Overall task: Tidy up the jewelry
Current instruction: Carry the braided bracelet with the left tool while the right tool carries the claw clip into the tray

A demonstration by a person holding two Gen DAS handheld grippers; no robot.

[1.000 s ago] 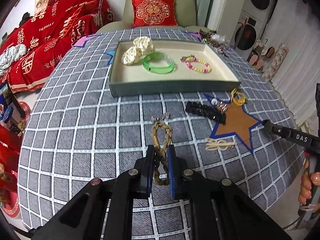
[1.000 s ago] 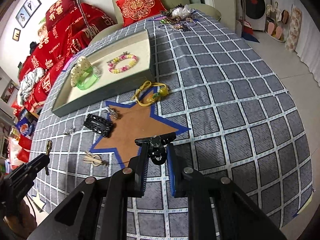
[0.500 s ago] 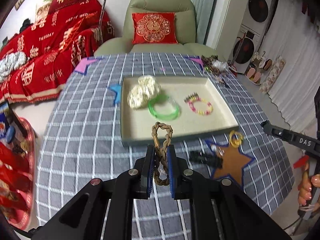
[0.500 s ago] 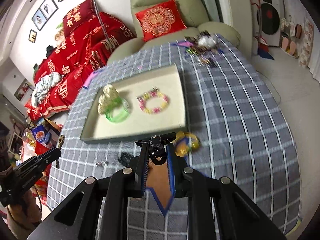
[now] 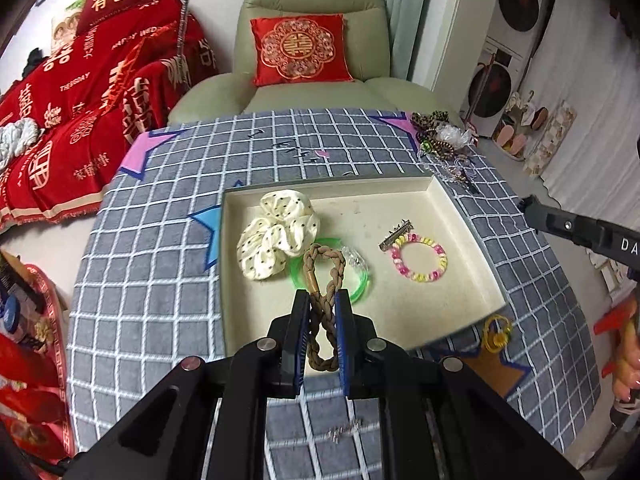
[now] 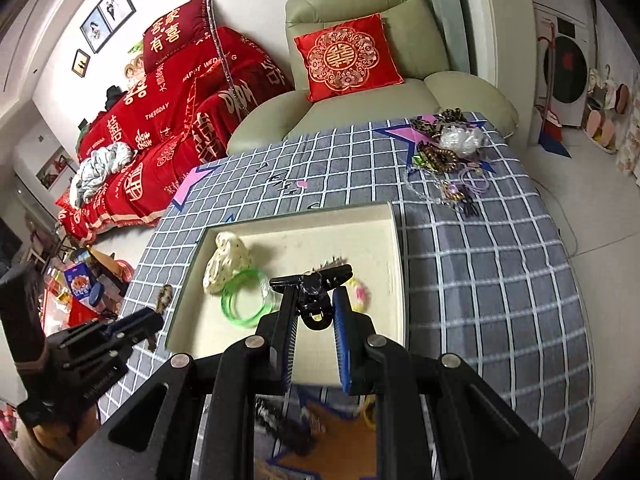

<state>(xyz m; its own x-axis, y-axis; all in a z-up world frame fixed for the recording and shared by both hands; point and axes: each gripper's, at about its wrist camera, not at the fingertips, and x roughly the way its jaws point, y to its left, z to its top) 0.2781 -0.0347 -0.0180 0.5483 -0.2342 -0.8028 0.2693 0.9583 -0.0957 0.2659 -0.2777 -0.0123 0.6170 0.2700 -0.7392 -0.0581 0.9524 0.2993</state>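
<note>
My left gripper (image 5: 322, 304) is shut on a brown braided bracelet (image 5: 322, 276), held in the air over the near part of the cream tray (image 5: 486, 280). In the tray lie a dotted scrunchie (image 5: 276, 236), a green bangle (image 5: 360, 286), a pink-and-yellow bead bracelet (image 5: 420, 258) and a silver clip (image 5: 395, 237). My right gripper (image 6: 314, 300) is shut on a black hair clip (image 6: 312, 280) above the tray (image 6: 394, 264), near the bangle (image 6: 244, 302) and scrunchie (image 6: 228, 260). The left gripper (image 6: 154, 316) shows at the lower left of the right wrist view.
A pile of mixed jewelry (image 6: 444, 148) lies on the far right corner of the checked cloth. A brown star mat (image 5: 494, 372) with a yellow coil tie (image 5: 496, 332) sits in front of the tray. A small silver piece (image 5: 344, 434) lies close by. An armchair stands behind the table.
Both grippers have risen and travelled forward from the star mat area to above the tray, each still carrying its item. Their grips are unchanged.
</note>
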